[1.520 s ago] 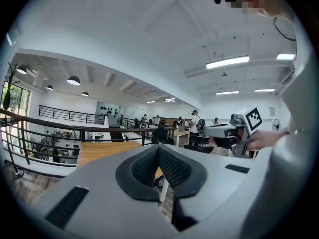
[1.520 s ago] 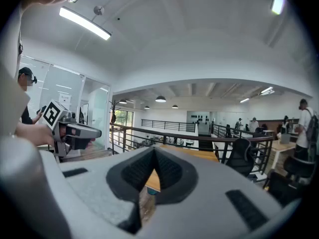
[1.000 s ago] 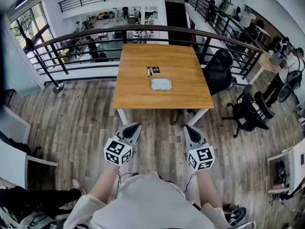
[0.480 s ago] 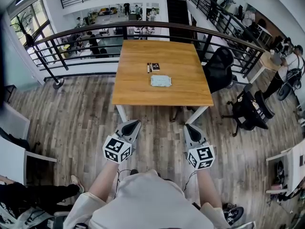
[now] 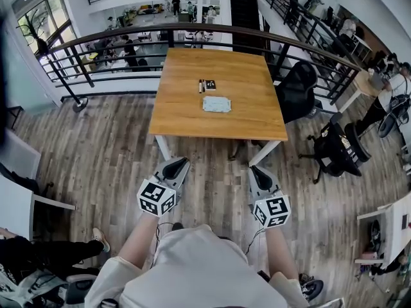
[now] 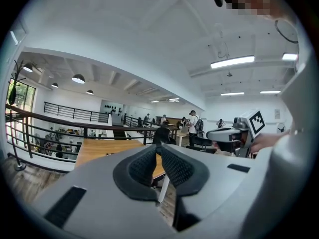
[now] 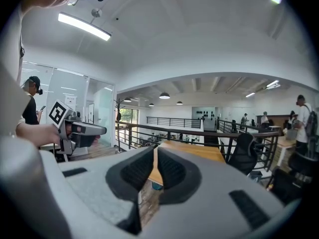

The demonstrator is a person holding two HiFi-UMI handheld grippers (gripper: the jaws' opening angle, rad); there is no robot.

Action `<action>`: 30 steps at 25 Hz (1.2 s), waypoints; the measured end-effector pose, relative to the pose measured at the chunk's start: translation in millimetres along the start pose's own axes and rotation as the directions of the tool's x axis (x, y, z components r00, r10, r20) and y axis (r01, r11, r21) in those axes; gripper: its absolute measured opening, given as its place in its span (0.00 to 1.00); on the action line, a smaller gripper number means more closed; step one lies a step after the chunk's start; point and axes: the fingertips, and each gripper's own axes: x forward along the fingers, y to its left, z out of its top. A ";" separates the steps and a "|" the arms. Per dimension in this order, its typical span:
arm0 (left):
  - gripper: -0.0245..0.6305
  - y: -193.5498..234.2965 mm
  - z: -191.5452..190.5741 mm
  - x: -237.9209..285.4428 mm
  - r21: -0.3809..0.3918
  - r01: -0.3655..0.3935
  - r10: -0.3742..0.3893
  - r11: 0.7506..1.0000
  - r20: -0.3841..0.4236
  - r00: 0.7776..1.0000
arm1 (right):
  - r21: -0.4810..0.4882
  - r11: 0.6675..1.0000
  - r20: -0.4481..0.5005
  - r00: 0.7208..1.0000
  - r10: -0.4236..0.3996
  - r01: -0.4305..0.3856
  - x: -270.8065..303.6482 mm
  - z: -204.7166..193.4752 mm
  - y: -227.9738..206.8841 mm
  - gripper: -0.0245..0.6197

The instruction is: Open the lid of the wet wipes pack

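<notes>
Wet wipes pack (image 5: 217,104): pale, flat and rectangular, lying near the middle of the wooden table (image 5: 186,117). Too small here to make out the lid or which way it hinges. Just beyond, on the far side, a small dark item (image 5: 209,85) and a pen (image 5: 200,86), side by side.

Probably light and soft-sided, so likely to slide on the smooth wood or lift when tugged. Best pinned at one end with one gripper and taken by the free edge of the lid flap with the other.

To the right of the table, a black office chair (image 5: 295,92). Behind the far edge, a dark railing (image 5: 128,40).

Nearer, over the plank floor and well short of the table: left gripper (image 5: 180,164) and right gripper (image 5: 255,171), side by side, pointing towards the table. Left: parted by only a crack after just opening a little, nothing between. Right: also parted by a thin slit, empty.

Against a second ago: pack, pen and dark item in the same spots, untouched. Both grippers in much the same pose, not yet at the table.
</notes>
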 end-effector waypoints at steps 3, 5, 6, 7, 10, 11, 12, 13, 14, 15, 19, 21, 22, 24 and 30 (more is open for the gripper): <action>0.12 -5.3 -1.8 3.0 -0.002 -0.014 0.014 1.000 -0.002 1.000 | -0.002 1.000 -0.005 1.000 0.015 -0.015 -3.1 -3.1 -5.7 0.06; 0.15 -8.5 -5.3 4.3 -0.004 -0.024 0.024 1.000 -0.005 1.000 | -0.003 1.000 -0.005 1.000 0.026 -0.026 -5.6 -6.3 -8.9 0.06; 0.16 -10.3 -7.4 4.8 -0.006 -0.029 0.029 1.000 -0.006 1.000 | -0.003 0.999 -0.005 0.999 0.033 -0.033 -7.0 -8.1 -10.3 0.07; 0.17 -12.2 -9.1 5.6 -0.007 -0.034 0.034 0.999 -0.007 0.999 | -0.002 0.999 -0.005 0.999 0.041 -0.041 -8.2 -9.9 -11.9 0.07; 0.19 -18.4 -11.4 9.3 -0.007 -0.044 0.044 0.999 -0.008 0.999 | -0.001 0.998 -0.011 0.998 0.062 -0.062 -10.9 -14.4 -17.7 0.08; 0.20 -20.7 -11.7 10.6 -0.005 -0.046 0.046 0.999 -0.009 0.999 | -0.002 0.998 -0.014 0.998 0.069 -0.069 -11.5 -15.6 -19.5 0.08; 0.21 -23.1 -12.0 11.9 -0.003 -0.047 0.047 0.999 -0.010 0.999 | -0.001 0.997 -0.018 0.997 0.075 -0.075 -12.3 -17.0 -21.2 0.08; 0.21 -25.7 -12.4 12.9 -0.002 -0.048 0.048 0.999 -0.012 0.999 | 0.000 0.997 -0.022 0.996 0.081 -0.081 -13.3 -18.7 -22.6 0.08; 0.22 -28.2 -12.9 13.7 -0.002 -0.049 0.049 0.999 -0.014 0.999 | 0.001 0.996 -0.026 0.996 0.086 -0.086 -14.2 -20.6 -23.8 0.08; 0.22 -30.0 -13.3 14.5 -0.002 -0.050 0.050 0.999 -0.015 0.999 | 0.001 0.996 -0.030 0.995 0.091 -0.091 -14.7 -22.6 -24.7 0.08; 0.22 -28.8 -15.0 19.6 -0.010 -0.059 0.058 0.998 -0.019 0.998 | 0.003 0.995 -0.042 0.994 0.104 -0.104 -10.0 -27.8 -28.5 0.08; 0.22 -25.2 -16.5 24.0 -0.014 -0.061 0.061 0.998 -0.024 0.998 | 0.009 0.994 -0.043 0.993 0.108 -0.108 -5.5 -28.6 -30.5 0.09; 0.22 -22.8 -17.5 26.8 -0.015 -0.062 0.061 0.998 -0.027 0.998 | 0.010 0.994 -0.044 0.993 0.110 -0.109 -2.4 -29.1 -31.3 0.09; 0.22 -16.8 -19.4 33.7 -0.019 -0.061 0.061 0.998 -0.031 0.998 | 0.012 0.994 -0.048 0.993 0.111 -0.111 5.2 -30.9 -33.6 0.09; 0.22 14.2 -22.3 62.8 -0.036 -0.050 0.049 0.998 -0.042 0.998 | 0.021 0.995 -0.070 0.992 0.103 -0.102 41.5 -36.4 -45.3 0.09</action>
